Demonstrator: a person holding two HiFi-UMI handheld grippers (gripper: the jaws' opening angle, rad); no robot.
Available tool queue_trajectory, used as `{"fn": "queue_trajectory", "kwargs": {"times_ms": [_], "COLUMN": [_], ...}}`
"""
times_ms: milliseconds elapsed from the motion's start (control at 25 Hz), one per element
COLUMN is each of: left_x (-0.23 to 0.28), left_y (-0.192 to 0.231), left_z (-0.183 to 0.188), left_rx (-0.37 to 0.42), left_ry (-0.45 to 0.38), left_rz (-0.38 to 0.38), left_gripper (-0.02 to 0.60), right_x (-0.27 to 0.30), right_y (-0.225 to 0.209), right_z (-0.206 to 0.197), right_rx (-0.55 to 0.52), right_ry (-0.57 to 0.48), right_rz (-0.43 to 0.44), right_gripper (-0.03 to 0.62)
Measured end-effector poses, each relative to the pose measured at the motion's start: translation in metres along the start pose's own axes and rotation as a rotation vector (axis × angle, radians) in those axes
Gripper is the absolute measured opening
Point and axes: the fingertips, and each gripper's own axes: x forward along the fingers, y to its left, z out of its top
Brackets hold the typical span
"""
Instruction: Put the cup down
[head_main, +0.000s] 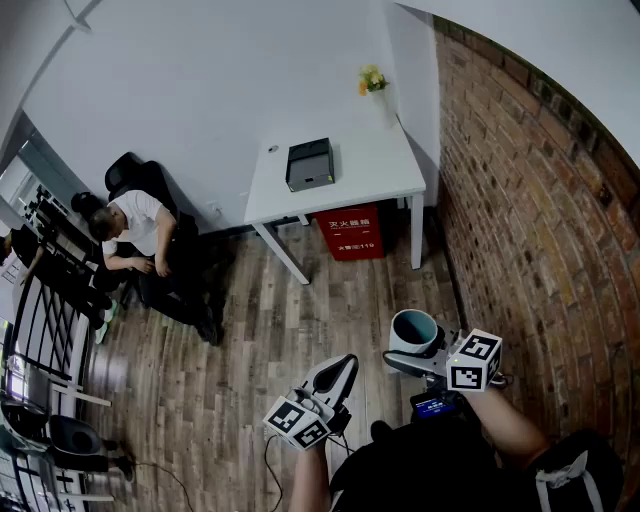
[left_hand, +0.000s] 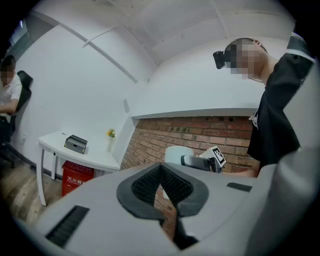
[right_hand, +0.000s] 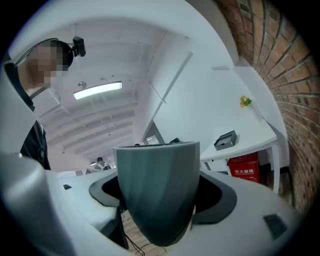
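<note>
My right gripper is shut on a grey-green cup and holds it upright in the air above the wooden floor, well short of the white table. In the right gripper view the cup fills the space between the two jaws, with the pads against its sides. My left gripper hangs to the left of the cup with its jaws together and nothing between them. From the left gripper view the cup shows ahead, in front of the brick wall.
On the table lie a dark box and a vase of yellow flowers at its far corner. A red box stands under it. A brick wall runs along the right. A person sits at a desk on the left.
</note>
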Motion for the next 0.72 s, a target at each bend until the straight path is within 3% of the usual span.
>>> {"fn": "queue_trajectory", "kwargs": {"times_ms": [720], "left_x": [0.000], "left_y": [-0.006], "left_z": [0.001], "left_rx": [0.009], "left_ry": [0.016], "left_rz": [-0.028], "left_gripper": [0.008], "right_x": [0.002], "right_y": [0.007], "right_z": [0.011], "right_rx": [-0.012], "right_ry": [-0.027], "right_rz": [0.015], "right_gripper": [0.383]}}
